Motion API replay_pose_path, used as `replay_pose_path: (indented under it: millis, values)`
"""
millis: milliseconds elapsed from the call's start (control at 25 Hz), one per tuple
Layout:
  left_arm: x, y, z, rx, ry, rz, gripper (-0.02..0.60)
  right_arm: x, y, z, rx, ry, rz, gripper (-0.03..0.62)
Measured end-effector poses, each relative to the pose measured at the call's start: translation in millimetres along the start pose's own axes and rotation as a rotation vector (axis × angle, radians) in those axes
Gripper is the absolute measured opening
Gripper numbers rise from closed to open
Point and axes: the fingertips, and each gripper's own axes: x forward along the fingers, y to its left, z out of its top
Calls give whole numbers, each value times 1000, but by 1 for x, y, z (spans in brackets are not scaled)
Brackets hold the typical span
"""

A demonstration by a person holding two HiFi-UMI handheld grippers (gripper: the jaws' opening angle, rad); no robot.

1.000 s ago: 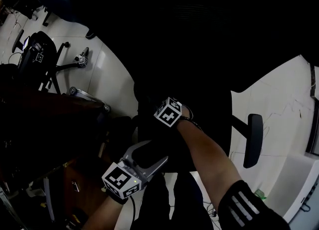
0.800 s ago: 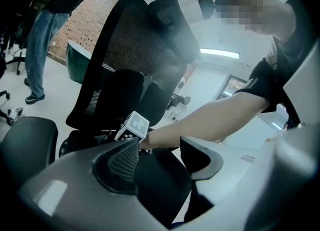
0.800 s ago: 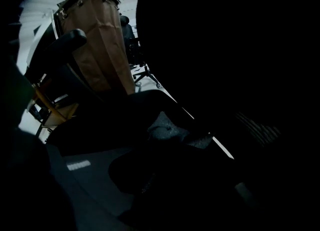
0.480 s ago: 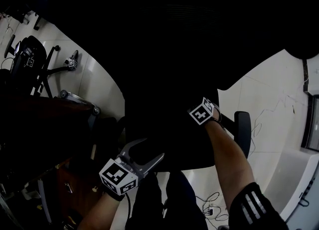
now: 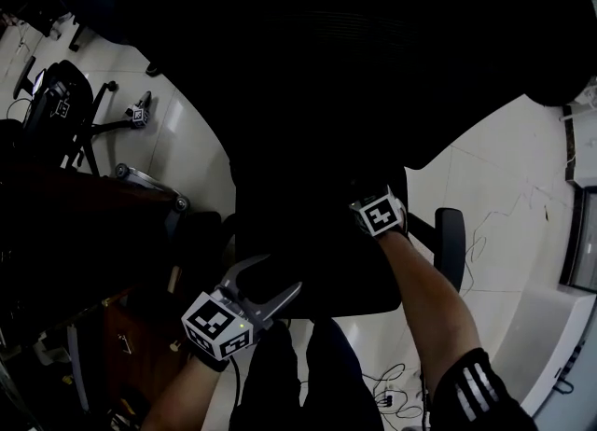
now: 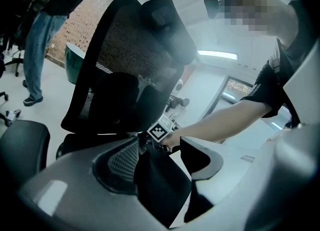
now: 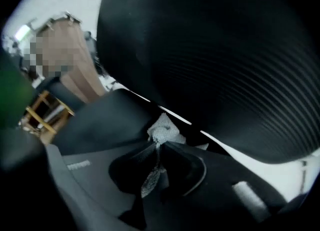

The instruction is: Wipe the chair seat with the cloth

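Cloth [image 7: 162, 130]: white, textured. Pinched between shut jaws of right gripper [image 7: 159, 144]; crumpled end sticks out just past tips, narrow strip runs back between jaws.
Seat [image 5: 308, 233]: black, under right gripper in head view. Cloth near seat's rear, below backrest [image 7: 225, 60]; contact with seat not discernible.
Left gripper [image 5: 270, 275]: jaws wide apart, nothing between them; at seat's front edge, well apart from right gripper. Ahead of its jaws: marker cube [image 6: 159, 131], forearm [image 6: 225, 120].
Armrest [image 5: 451, 247]: beside right gripper.
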Motion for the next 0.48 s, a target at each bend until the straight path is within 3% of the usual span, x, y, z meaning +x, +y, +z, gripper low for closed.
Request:
replay_pose_path:
  millis: [240, 360, 480]
  values:
    - [-22, 8, -6, -19, -15, 53, 284, 46, 151, 54, -155, -61, 208, 41]
    - [-29, 11, -13, -21, -15, 62, 284, 65, 182, 57, -201, -31, 231, 41]
    - [-35, 13, -16, -29, -13, 75, 284, 74, 178, 40, -268, 27, 203, 41]
